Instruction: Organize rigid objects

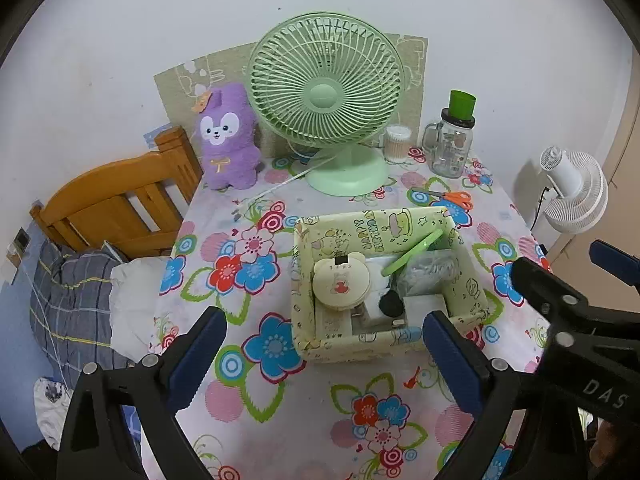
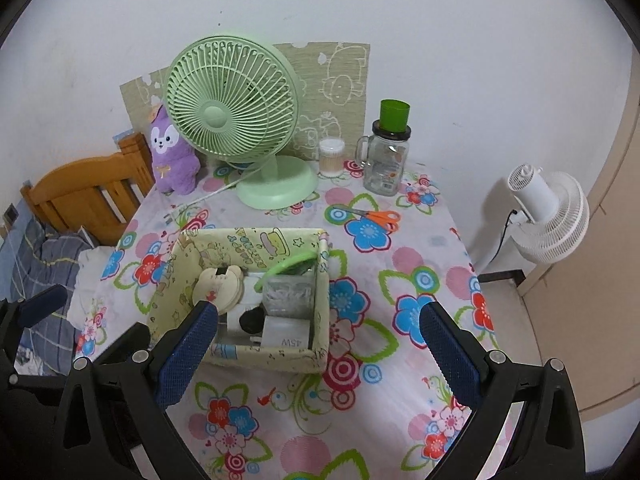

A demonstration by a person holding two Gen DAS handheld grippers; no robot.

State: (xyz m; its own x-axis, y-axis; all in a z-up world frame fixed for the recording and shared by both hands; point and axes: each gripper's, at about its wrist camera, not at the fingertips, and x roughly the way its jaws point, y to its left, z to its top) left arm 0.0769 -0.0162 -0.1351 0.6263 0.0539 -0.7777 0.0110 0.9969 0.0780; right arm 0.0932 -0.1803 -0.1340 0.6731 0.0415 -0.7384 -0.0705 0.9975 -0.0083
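Green fan (image 1: 326, 96), purple plush (image 1: 228, 138)

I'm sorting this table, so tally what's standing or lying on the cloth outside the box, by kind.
Fans: 1, the green fan
Plush toys: 1, the purple plush
Jars: 2, the glass jar and the cotton swab jar
Scissors: 1, the orange scissors
Total: 5

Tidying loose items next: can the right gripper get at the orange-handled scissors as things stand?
Probably yes. The scissors lie flat on the tablecloth beyond the storage box, with bare cloth around them. The right gripper has its jaws open and nothing stands directly in its path.
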